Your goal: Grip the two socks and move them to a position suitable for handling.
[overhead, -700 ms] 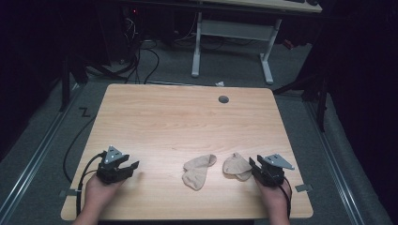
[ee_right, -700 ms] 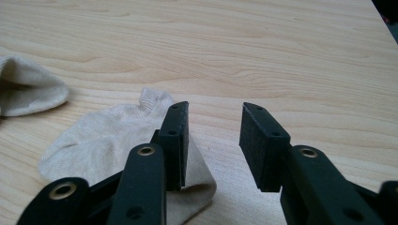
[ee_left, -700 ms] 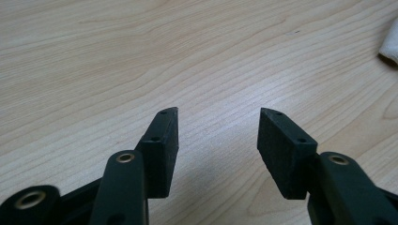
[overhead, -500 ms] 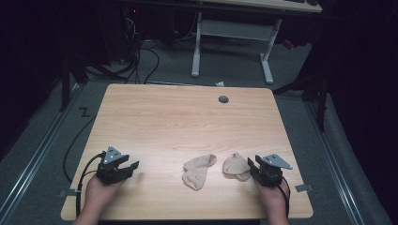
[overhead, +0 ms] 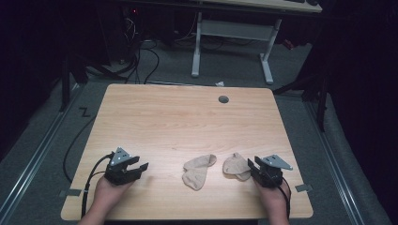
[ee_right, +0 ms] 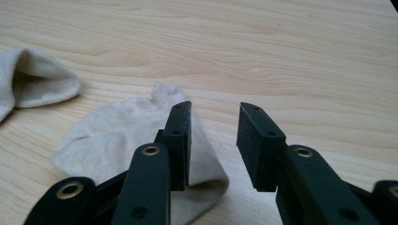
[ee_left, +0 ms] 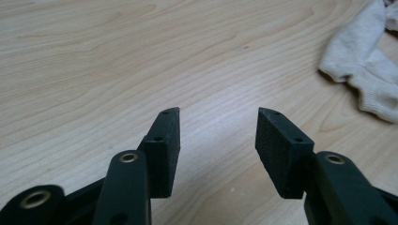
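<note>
Pale wood table (overhead: 187,117) carries two beige socks near my edge, both untouched. My right gripper (ee_right: 213,140), jaws apart and empty, straddles the right sock's (ee_right: 122,136) edge; my left gripper (ee_left: 218,145) gapes idle, left sock (ee_left: 366,70) well off. Pairing hasn't begun.

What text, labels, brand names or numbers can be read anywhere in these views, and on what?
None: nothing readable stands on the table, the two socks, the left gripper or the right gripper.
The dark zigzag mark on the floor is no legible letter or number.
</note>
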Available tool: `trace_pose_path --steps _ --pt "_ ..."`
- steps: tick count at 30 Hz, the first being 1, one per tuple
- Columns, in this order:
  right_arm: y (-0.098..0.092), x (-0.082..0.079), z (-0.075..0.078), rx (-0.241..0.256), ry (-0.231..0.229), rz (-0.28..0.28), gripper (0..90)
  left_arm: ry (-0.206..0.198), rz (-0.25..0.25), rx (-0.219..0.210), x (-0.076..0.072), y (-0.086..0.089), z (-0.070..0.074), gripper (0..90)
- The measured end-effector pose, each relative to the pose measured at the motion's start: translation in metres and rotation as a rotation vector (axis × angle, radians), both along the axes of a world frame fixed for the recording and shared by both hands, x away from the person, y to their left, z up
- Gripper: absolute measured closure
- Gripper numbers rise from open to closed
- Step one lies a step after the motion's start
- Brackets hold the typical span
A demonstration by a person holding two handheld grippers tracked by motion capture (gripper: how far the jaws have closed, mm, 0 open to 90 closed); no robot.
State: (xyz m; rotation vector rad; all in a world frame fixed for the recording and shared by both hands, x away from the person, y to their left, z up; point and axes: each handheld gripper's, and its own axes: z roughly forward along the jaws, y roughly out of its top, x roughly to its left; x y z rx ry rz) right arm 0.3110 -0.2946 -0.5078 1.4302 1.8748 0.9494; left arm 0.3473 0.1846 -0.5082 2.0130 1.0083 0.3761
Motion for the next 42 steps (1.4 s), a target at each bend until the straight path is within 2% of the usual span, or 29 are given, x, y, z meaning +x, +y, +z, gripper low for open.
trace_pose_path --steps 7,15,22,24,34,36,38,39,42 --pt "0.017 0.004 0.001 -0.017 0.006 0.055 68.3 -0.008 -0.021 -0.005 -0.005 -0.003 0.003 54.2" --pt "0.035 0.003 0.003 -0.036 -0.004 0.115 70.1 -0.005 -0.036 0.021 -0.005 -0.007 0.0 52.6" --pt "0.051 0.004 0.002 -0.043 0.0 0.162 71.0 0.0 -0.042 0.015 -0.005 -0.008 -0.001 51.5" --pt "0.06 0.006 0.001 -0.058 0.006 0.188 72.1 -0.001 -0.044 0.016 -0.005 -0.008 -0.001 50.7" --pt "0.086 0.017 -0.001 -0.078 0.019 0.238 79.0 0.004 -0.052 0.014 -0.005 -0.01 -0.002 50.6" --pt "0.093 0.021 -0.002 -0.088 0.027 0.252 81.9 0.004 -0.06 0.018 -0.006 -0.011 -0.002 50.6" --pt "0.1 0.026 -0.004 -0.101 0.053 0.265 90.0 0.007 -0.065 0.023 -0.006 -0.012 -0.002 50.6" --pt "0.104 0.029 -0.004 -0.111 0.078 0.283 90.0 0.009 -0.065 0.024 -0.006 -0.012 -0.002 50.5" --pt "0.114 0.034 -0.005 -0.136 0.1 0.295 90.0 0.006 -0.066 0.016 -0.008 -0.013 -0.002 50.3"
